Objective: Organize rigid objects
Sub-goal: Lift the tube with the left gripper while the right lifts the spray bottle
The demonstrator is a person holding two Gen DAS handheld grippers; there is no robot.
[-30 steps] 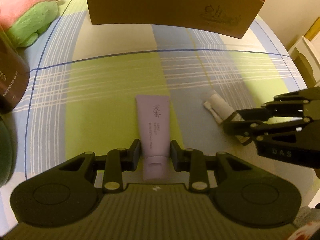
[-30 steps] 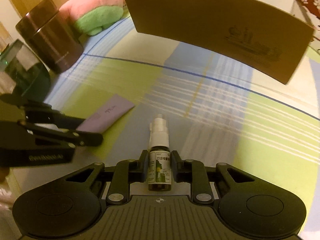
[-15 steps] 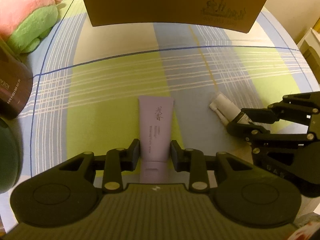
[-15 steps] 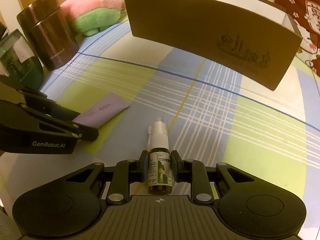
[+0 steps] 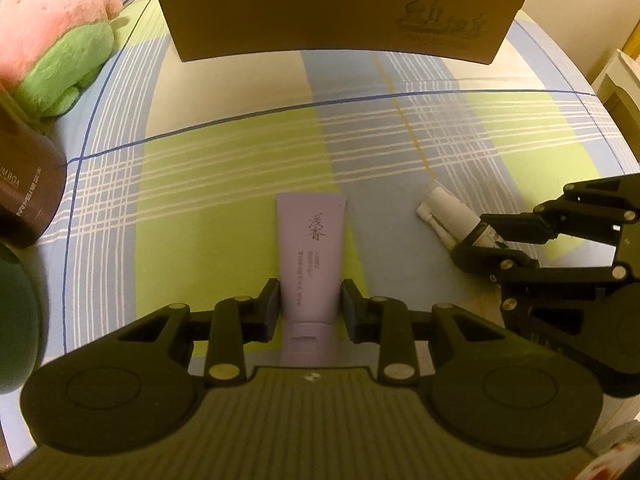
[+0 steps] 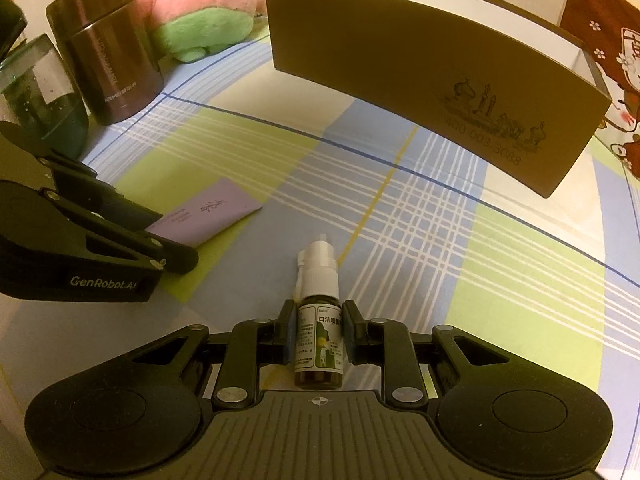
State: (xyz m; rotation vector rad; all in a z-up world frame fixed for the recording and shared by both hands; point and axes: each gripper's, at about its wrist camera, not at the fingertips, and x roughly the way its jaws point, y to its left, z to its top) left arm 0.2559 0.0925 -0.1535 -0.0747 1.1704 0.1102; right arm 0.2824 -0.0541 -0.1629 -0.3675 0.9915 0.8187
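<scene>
Currently, left gripper (image 5: 310, 306) fingers are pinching a flat lilac tube (image 5: 311, 248); right gripper (image 6: 319, 330) fingers are pinching a white-capped, dark spray bottle (image 6: 319, 336).

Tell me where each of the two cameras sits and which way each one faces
Left wrist: sits behind the left gripper, facing forward at the purple tube between its fingers and the cardboard box; right gripper enters at right.
Right wrist: sits behind the right gripper, facing the spray bottle; left gripper at left.
Shared: tube, bottle, box, plaid cloth.
</scene>
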